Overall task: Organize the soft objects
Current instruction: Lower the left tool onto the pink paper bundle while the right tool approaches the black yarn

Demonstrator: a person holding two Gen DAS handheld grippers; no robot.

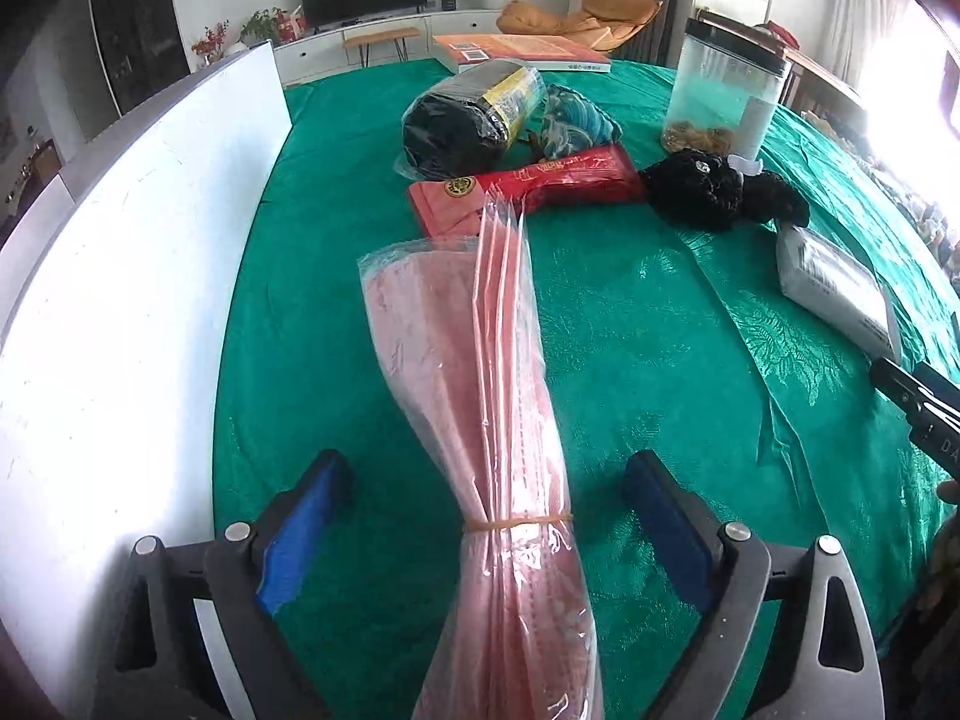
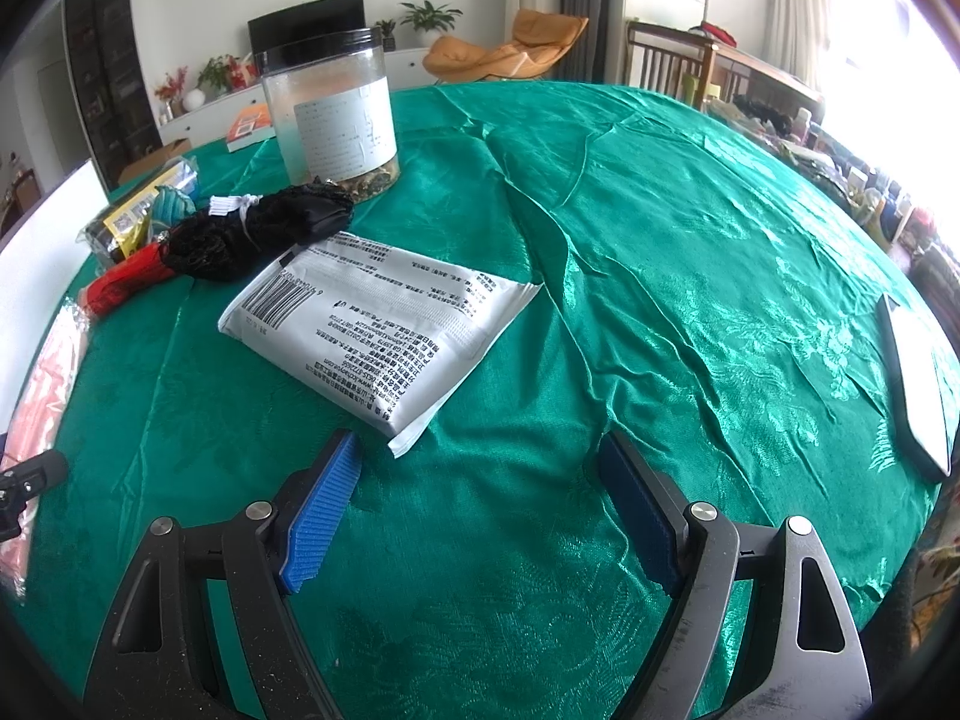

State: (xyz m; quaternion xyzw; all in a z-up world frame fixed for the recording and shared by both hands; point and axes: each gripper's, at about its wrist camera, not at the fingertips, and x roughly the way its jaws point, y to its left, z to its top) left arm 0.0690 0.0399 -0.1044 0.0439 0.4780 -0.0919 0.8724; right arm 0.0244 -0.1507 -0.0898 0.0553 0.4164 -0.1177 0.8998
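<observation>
The pink bundle (image 1: 480, 396) of thin sheets in clear plastic, bound with a rubber band (image 1: 517, 521), lies on the green tabletop (image 1: 648, 324) between the pads of the left tool (image 1: 486, 516), which stand wide and touch nothing. Its near end runs out of the bottom of the left wrist view, and whether it rests fully on the cloth there is hard to tell. The right wrist view catches only a pink strip at its left edge.

Beyond the bundle lie a red packet (image 1: 528, 186), a black roll with a yellow label (image 1: 468, 114), a teal item (image 1: 576, 120) partly hidden behind them, and a black mesh bundle (image 1: 714, 186).

The clear jar (image 2: 333, 114) with a black lid holds a shallow layer of dried pieces; its label text is unreadable.

The white printed pouch (image 2: 378, 330) shows whole only in the right wrist view, just ahead of the right tool (image 2: 474, 504), which is open and empty.
</observation>
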